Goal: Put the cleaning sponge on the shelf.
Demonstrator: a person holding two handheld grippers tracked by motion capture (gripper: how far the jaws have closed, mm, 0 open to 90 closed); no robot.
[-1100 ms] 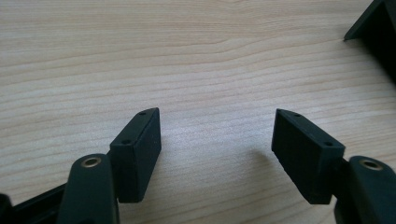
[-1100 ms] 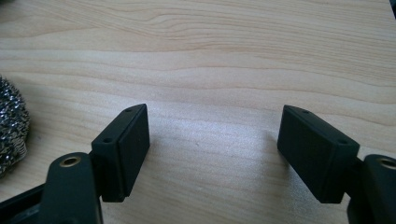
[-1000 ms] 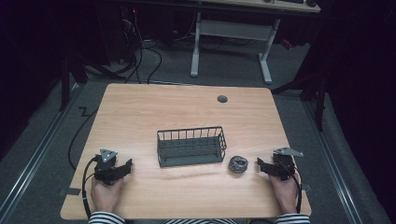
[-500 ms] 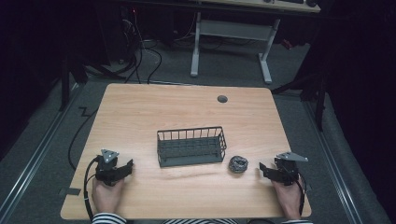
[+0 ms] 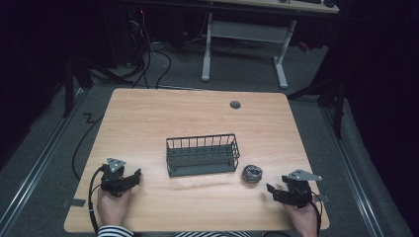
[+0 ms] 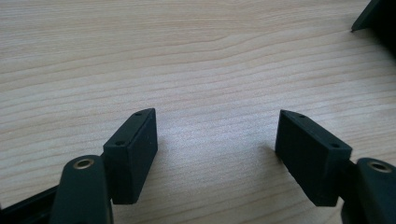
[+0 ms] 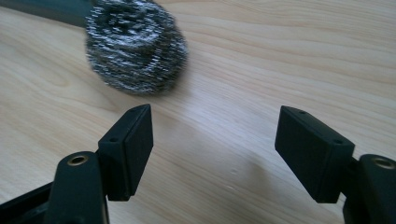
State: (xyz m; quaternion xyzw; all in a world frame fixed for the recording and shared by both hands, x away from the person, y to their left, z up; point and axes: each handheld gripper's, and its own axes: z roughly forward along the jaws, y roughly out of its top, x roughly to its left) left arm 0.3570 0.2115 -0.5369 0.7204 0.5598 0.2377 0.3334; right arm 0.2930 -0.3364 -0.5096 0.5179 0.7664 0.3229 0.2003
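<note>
A round steel-wool scourer (image 5: 251, 173) lies on the wooden table (image 5: 197, 113), just right of an empty dark wire basket (image 5: 202, 170). My right gripper (image 5: 271, 191) rests near the front right edge and points left, a short way from the scourer. In the right gripper view the scourer (image 7: 135, 46) sits ahead and to the left of the right gripper (image 7: 215, 133). Its jaws have just been opening and hold nothing. My left gripper (image 5: 134, 175) rests at the front left, open over bare wood (image 6: 215, 135), pointing toward the basket.
A grey cable grommet (image 5: 235, 104) sits near the table's far edge. The basket's corner (image 6: 380, 16) shows at the top right of the left gripper view. Beyond the table stand a white desk frame (image 5: 247, 29) and floor cables (image 5: 148, 54).
My right hand has drawn back toward the table's front edge, away from the scourer. The scourer, the basket and the left gripper have stayed put.
</note>
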